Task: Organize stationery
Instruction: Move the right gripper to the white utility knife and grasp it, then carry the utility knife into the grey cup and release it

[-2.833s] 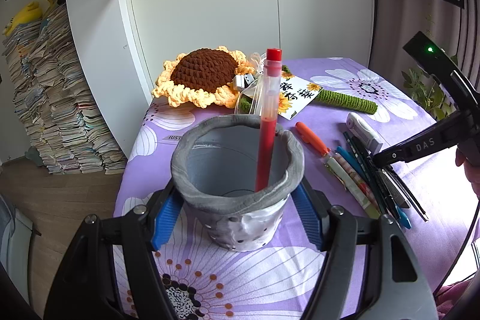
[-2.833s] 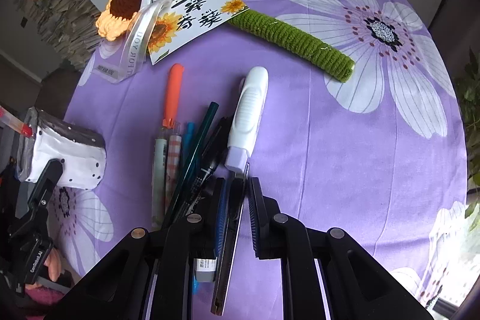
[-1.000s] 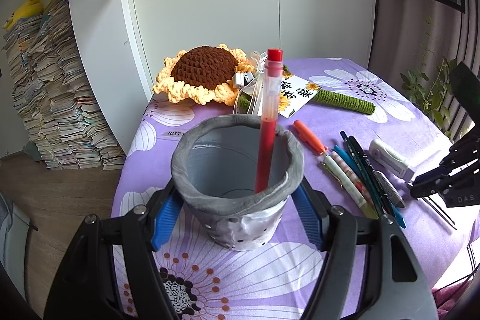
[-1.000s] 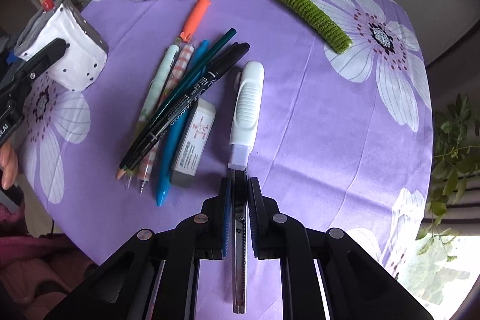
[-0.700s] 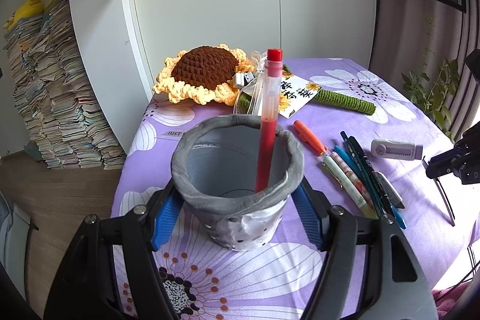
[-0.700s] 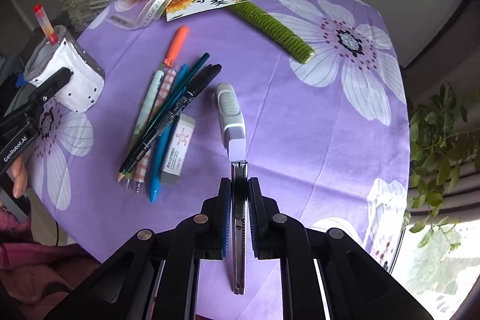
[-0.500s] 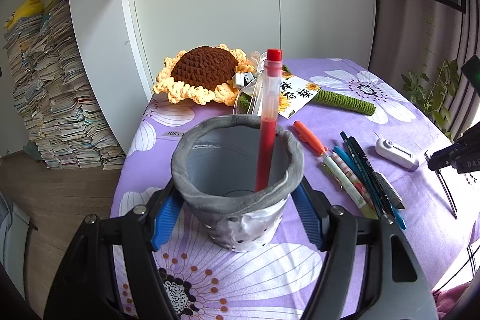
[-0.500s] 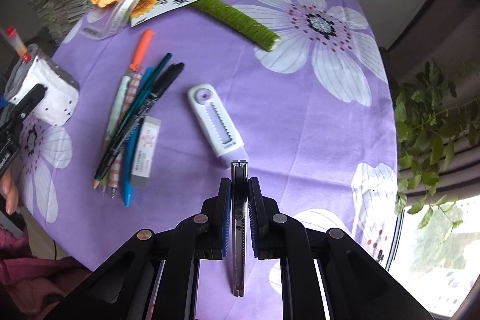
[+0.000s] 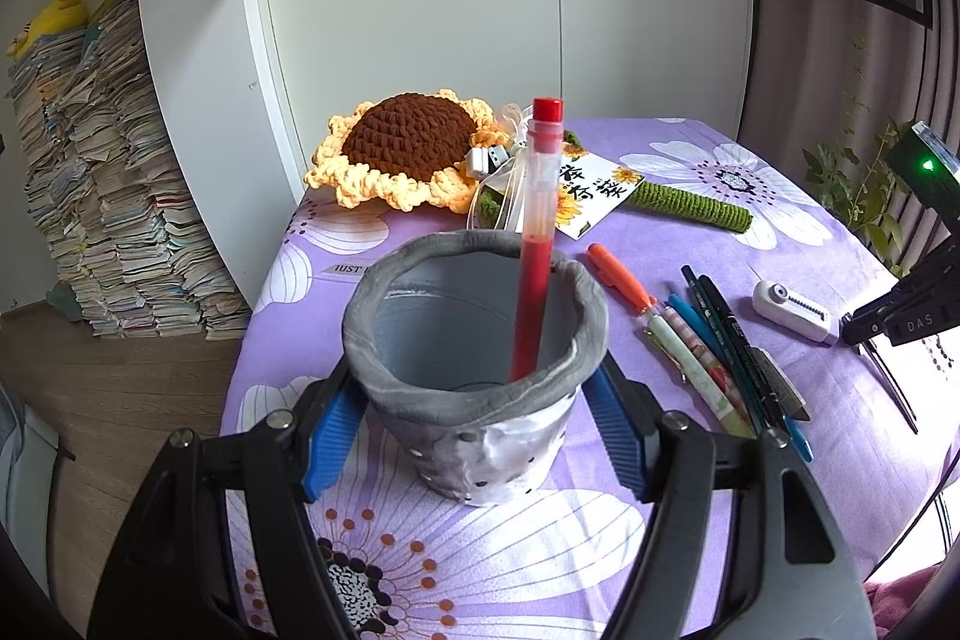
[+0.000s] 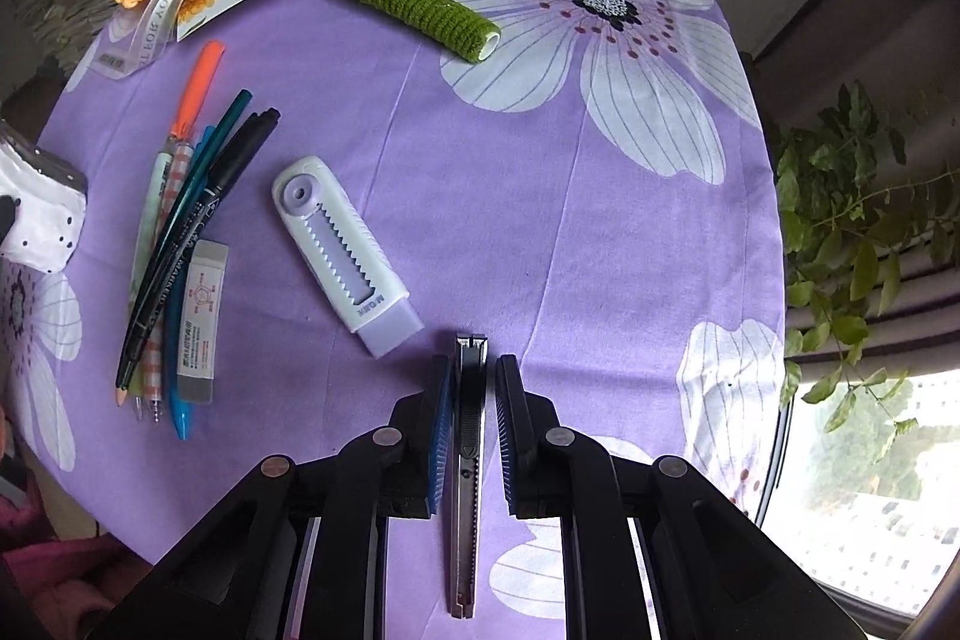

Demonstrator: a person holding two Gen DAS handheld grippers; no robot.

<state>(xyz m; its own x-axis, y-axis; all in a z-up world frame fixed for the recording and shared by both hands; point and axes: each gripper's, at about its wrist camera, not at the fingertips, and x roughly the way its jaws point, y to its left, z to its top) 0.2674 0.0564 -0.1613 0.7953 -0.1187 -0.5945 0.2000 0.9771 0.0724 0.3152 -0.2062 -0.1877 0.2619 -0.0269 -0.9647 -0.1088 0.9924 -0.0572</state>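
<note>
**Knife blade between parted right fingers; left gripper around the pen pot**

The metal blade slider of a utility knife [image 10: 467, 472] lies lengthwise between the fingers of the right gripper [image 10: 471, 370]. The fingers are spread a little, with a visible gap on each side of the blade, so they do not pinch it. Whether the blade rests on the cloth or is held further back cannot be told. Its white and lilac plastic housing [image 10: 345, 256] lies apart from it on the purple flowered tablecloth [image 10: 540, 160], just ahead and to the left of the fingertips, slotted face up.

Further left is a loose bundle of pens [image 10: 180, 244]: an orange-capped one, a teal one, a black marker, a checked one and a blue one, with a white eraser [image 10: 203, 322] touching the bundle's right side.

In the left wrist view, the left gripper [image 9: 474, 400] has its blue-padded fingers pressed against both sides of a grey-lined, white dotted fabric pen pot [image 9: 480, 358] standing upright on the cloth. A red pen [image 9: 537, 244] stands in it, leaning on the far rim.

Behind the pot lie a crocheted sunflower [image 9: 408, 154] with a green knitted stem [image 9: 690, 205] and a printed card [image 9: 591, 193]. A white cabinet [image 9: 480, 58] and a tall stack of books [image 9: 102, 172] stand beyond the table.
</note>
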